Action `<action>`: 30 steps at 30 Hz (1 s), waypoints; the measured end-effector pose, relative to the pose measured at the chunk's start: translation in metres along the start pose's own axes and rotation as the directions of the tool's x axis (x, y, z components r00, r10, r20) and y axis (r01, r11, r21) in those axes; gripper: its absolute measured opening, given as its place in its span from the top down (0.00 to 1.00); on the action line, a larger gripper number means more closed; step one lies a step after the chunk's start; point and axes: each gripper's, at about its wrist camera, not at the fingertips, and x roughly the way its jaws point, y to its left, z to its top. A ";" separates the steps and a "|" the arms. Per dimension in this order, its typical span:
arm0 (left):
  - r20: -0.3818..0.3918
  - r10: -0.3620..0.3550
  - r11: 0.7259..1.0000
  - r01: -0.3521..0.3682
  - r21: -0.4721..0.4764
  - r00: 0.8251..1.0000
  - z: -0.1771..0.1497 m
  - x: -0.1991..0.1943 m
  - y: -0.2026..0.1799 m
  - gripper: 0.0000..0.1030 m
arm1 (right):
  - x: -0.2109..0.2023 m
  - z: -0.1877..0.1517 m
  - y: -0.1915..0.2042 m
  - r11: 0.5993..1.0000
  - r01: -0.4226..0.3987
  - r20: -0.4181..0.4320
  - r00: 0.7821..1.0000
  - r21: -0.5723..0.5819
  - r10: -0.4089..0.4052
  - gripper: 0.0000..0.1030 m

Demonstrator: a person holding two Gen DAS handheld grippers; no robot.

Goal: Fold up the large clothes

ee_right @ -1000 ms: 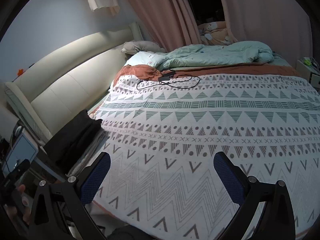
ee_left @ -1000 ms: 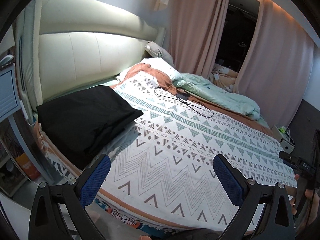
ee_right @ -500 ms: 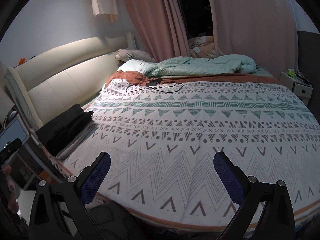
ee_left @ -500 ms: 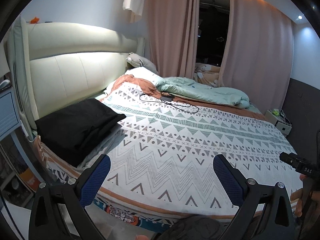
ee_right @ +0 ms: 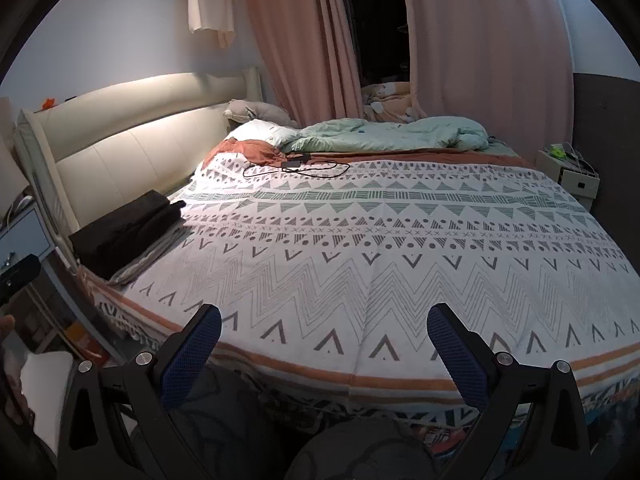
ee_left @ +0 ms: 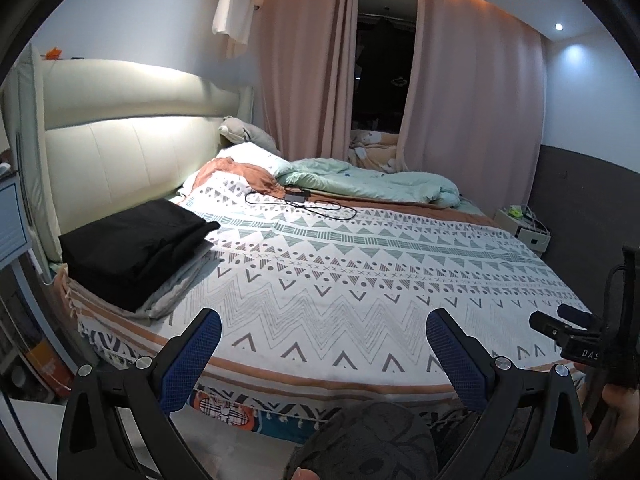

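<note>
A folded black garment [ee_left: 136, 246] lies on a folded grey one [ee_left: 176, 288] at the bed's near left corner, close to the headboard; the same stack [ee_right: 128, 236] shows at the left in the right wrist view. My left gripper [ee_left: 322, 344] is open and empty, held off the bed's near edge. My right gripper [ee_right: 324, 344] is also open and empty, off the near edge, and its body [ee_left: 576, 340] shows at the right of the left wrist view. A dark garment [ee_left: 368, 444] with a printed figure sits low beneath both grippers, partly hidden.
A patterned white blanket [ee_left: 360, 280] covers the bed. A black charger with its cable [ee_left: 300, 200] lies near the pillows, next to a rumpled green duvet [ee_left: 380, 184]. A cream headboard [ee_left: 120, 152] stands at left, pink curtains [ee_left: 304, 80] behind, a white bedside unit [ee_left: 524, 232] at right.
Both grippers have drawn back and up from the bed, so more of the room and the bed's near edge shows. Both stay open. The folded stack has not moved.
</note>
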 end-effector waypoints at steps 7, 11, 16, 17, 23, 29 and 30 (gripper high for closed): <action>0.022 -0.036 0.998 0.035 0.060 0.999 -0.024 -0.024 -0.011 0.00 | -0.040 -0.027 0.005 0.998 0.046 0.037 0.998 0.033 -0.047 0.00; 0.046 -0.044 0.993 0.038 0.115 0.998 -0.035 -0.039 -0.021 0.01 | -0.062 -0.033 0.009 0.998 0.064 0.062 0.996 0.027 -0.066 0.00; 0.058 -0.068 0.990 0.060 0.131 0.996 -0.044 -0.054 -0.025 0.00 | -0.081 -0.037 0.012 0.998 0.064 0.086 0.994 0.031 -0.066 0.00; 0.060 -0.068 0.989 0.059 0.132 0.996 -0.045 -0.055 -0.024 0.00 | -0.083 -0.037 0.013 0.997 0.064 0.088 0.994 0.029 -0.067 0.00; 0.075 -0.079 0.990 0.069 0.126 0.994 -0.046 -0.064 -0.022 0.00 | -0.084 -0.038 0.014 0.997 0.063 0.088 0.994 0.033 -0.066 0.00; 0.074 -0.067 0.991 0.058 0.121 0.995 -0.047 -0.066 -0.020 0.00 | -0.084 -0.039 0.016 0.997 0.056 0.090 0.994 0.044 -0.059 0.00; 0.073 -0.071 0.991 0.062 0.116 0.995 -0.047 -0.066 -0.019 0.00 | -0.084 -0.039 0.016 0.997 0.054 0.089 0.994 0.046 -0.058 0.00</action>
